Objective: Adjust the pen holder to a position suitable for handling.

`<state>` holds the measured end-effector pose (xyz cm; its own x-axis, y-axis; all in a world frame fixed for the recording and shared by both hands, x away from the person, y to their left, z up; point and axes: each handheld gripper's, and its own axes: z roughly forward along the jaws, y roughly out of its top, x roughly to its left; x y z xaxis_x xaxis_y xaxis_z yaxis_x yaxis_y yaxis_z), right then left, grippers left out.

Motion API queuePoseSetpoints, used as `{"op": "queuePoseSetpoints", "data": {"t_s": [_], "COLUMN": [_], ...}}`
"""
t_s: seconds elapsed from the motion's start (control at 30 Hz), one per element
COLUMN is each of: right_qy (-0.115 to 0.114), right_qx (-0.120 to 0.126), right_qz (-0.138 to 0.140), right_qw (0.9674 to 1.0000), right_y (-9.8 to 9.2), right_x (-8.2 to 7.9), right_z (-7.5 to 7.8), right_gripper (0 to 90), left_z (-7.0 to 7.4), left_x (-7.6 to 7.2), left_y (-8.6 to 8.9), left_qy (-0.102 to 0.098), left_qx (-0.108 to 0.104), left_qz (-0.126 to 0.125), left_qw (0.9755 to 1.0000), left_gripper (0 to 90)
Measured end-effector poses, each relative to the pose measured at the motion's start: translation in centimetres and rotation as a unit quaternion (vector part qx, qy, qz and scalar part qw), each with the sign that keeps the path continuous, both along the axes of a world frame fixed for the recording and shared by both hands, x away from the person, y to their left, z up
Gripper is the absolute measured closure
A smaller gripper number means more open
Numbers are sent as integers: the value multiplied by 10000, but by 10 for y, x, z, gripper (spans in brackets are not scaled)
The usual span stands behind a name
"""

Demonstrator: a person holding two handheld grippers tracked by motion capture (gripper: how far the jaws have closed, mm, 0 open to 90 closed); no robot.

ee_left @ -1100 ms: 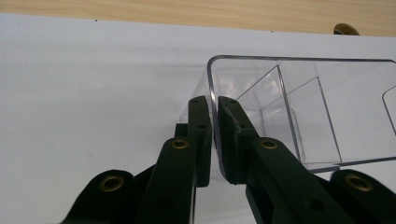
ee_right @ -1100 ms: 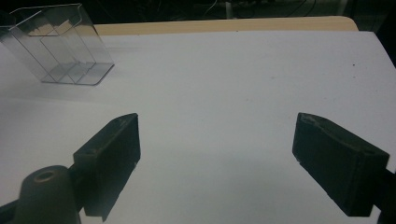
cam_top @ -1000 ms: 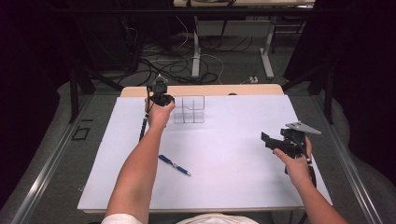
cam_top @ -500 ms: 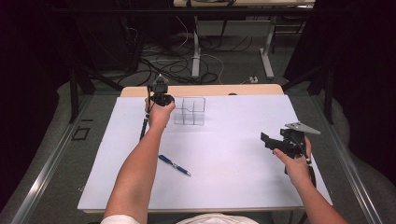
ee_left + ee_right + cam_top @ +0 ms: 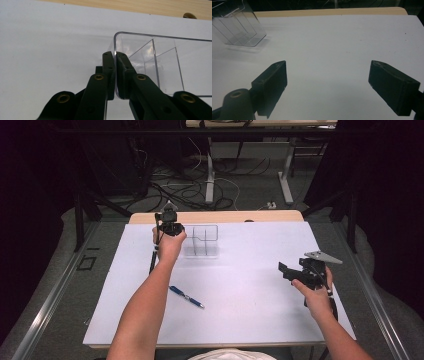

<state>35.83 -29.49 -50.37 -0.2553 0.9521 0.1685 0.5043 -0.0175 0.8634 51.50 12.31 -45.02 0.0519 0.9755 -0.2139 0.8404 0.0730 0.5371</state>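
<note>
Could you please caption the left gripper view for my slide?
Black left gripper shut on the wall of a clear plastic divided organizer.

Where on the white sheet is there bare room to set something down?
Widest free patch: between the clear divided box, the blue pen and the open right gripper. Crowded at the box's left wall, which the left gripper clamps.
</note>
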Motion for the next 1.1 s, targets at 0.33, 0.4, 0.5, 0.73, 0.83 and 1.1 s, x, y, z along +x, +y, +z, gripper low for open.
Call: {"op": "queuePoseSetpoints", "data": {"t_s": [0.33,0.4,0.5,0.73,0.83,1.1], "right_qy": [5,8,-51,-9,9,15], "right_qx": [33,34,1,18,16,2], "right_qz": [22,23,3,37,36,67], "right_qw": [10000,10000,10000,10000,10000,10000], "right_y": [2,2,3,3,3,5], "right_x": [-2,-2,-1,-2,-2,-2], "right_z": [1,1,1,1,1,1], "right_gripper": [150,151,151,151,151,151], "left_z": [5,6,6,1,1,1], "left_x": [-16,-20,-24,-34,-38,-47], "left_y": [-2,-3,-5,-13,-17,-24], "left_qy": [107,121,133,204,244,271], "left_qx": [-183,-245,-302,-370,-398,-312], "left_qz": [61,98,115,87,73,116], "left_qw": [9998,9996,9994,9991,9989,9991], "left_gripper": [865,864,865,862,863,863]}}
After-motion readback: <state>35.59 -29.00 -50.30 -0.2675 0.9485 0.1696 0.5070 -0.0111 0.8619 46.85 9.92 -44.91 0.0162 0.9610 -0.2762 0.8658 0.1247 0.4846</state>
